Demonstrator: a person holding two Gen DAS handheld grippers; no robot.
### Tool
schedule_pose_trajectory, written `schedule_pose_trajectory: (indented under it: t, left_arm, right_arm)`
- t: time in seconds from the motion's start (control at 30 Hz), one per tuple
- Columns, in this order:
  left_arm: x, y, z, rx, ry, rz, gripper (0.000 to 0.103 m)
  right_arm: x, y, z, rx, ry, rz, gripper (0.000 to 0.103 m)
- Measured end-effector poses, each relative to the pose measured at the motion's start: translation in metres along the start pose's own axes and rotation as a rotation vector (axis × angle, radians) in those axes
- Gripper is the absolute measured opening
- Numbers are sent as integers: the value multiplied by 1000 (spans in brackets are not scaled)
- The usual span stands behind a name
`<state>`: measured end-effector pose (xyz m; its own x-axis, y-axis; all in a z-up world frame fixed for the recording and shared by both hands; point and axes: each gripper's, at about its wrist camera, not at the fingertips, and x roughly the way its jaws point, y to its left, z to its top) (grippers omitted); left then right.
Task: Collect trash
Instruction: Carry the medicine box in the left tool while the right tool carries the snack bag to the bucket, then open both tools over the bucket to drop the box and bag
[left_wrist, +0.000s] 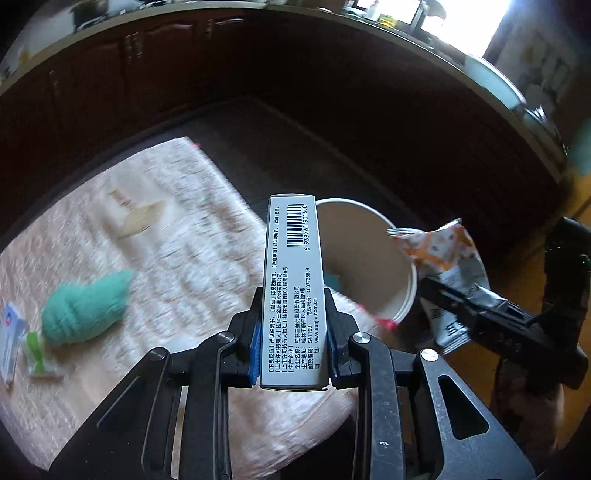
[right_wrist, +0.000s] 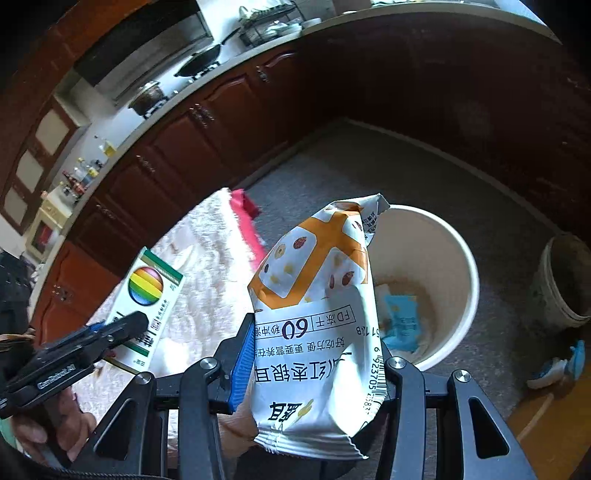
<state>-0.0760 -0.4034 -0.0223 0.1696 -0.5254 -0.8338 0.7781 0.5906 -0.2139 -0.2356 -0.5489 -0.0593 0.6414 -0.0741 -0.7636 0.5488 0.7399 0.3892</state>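
Note:
My left gripper (left_wrist: 291, 325) is shut on a grey medicine box (left_wrist: 293, 280) with a barcode, held upright beside the table's right end. The box also shows in the right wrist view (right_wrist: 147, 295) with a rainbow circle. My right gripper (right_wrist: 314, 354) is shut on an orange and white snack bag (right_wrist: 317, 314), held above the near rim of a white bin (right_wrist: 443, 266). The bag also shows in the left wrist view (left_wrist: 447, 266), with the bin (left_wrist: 365, 254) behind the box. A blue wrapper (right_wrist: 400, 325) lies in the bin.
A table with a pale patterned cloth (left_wrist: 177, 236) holds a green knitted item (left_wrist: 88, 306), a small green and white packet (left_wrist: 38, 354), a blue and white packet (left_wrist: 9, 339) and a paper scrap (left_wrist: 142, 218). Dark wood cabinets (right_wrist: 207, 140) ring the room. A grey bucket (right_wrist: 565, 280) stands on the floor at right.

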Motion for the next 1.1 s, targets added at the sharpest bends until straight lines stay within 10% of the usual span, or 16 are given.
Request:
schedule_pose_trajectory:
  t: [0.57, 0.73, 1.1]
  left_arm:
    - [68, -51, 30, 48, 53, -38, 25]
    - [75, -46, 31, 34, 54, -40, 47]
    - [60, -38, 20, 31, 33, -7, 48]
  right_arm:
    - [30, -47, 15, 40, 33, -129, 51]
    - [32, -55, 18, 64, 18, -161, 67]
    - [27, -52, 7, 67, 21, -139, 67]
